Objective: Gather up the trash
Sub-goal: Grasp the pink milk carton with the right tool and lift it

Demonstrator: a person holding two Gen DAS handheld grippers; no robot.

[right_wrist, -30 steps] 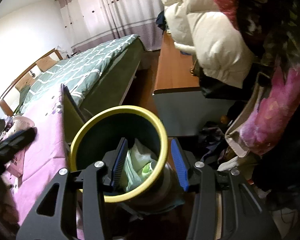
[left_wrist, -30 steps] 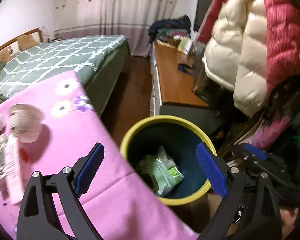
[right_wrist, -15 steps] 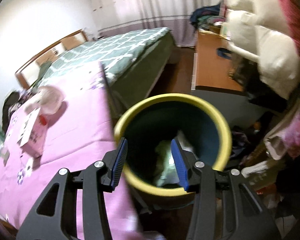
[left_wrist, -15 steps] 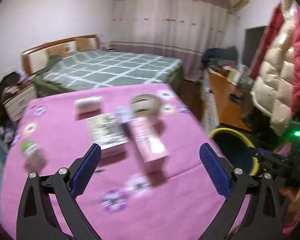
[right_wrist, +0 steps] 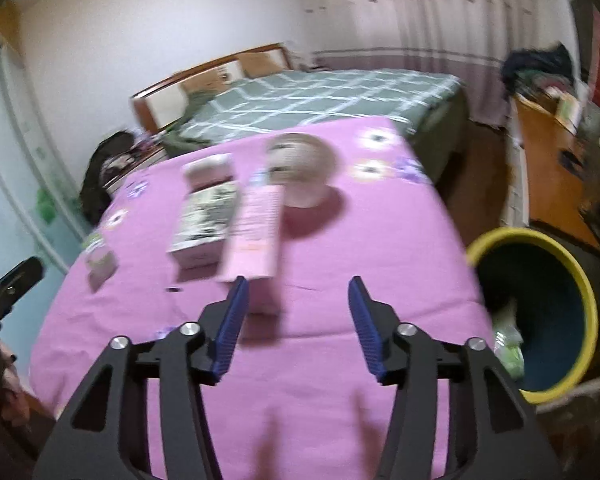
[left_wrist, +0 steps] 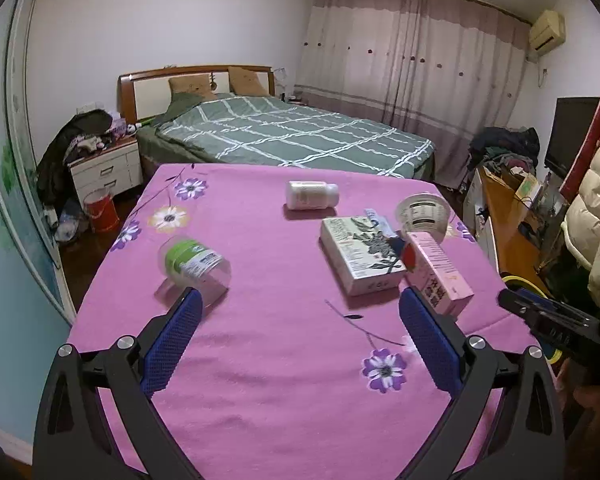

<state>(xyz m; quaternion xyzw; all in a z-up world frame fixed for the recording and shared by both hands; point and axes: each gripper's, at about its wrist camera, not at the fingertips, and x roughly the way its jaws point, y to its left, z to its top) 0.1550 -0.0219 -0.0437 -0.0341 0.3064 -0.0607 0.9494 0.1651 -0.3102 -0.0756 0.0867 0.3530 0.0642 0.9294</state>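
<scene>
We are holding the left gripper (left_wrist: 298, 332) over the near part of a table covered in a pink flowered cloth (left_wrist: 276, 360), its blue-padded fingers spread wide with nothing between them. The trash is lying scattered ahead of it: a clear jar with a green lid (left_wrist: 192, 262) on its side just beyond the left finger, a white bottle (left_wrist: 311, 195) on its side farther back, a white box with dark print (left_wrist: 360, 254) toward the right, a pink carton (left_wrist: 438, 272) lying against that box, and a paper cup (left_wrist: 422, 214) tipped over behind the carton.

We are pointing the right gripper (right_wrist: 296, 322) at the same table from nearer its right edge. Its jaws have just been opening and are standing partly apart, empty, above bare cloth. This view is blurring, but the pink carton (right_wrist: 256, 232) is showing just past the left finger, with the box (right_wrist: 204, 224) beside it and the cup (right_wrist: 300, 168) behind. The yellow-rimmed bin (right_wrist: 540, 312) is standing on the floor to the right of the table, with pale green wrappers (right_wrist: 508, 344) lying inside it.
</scene>
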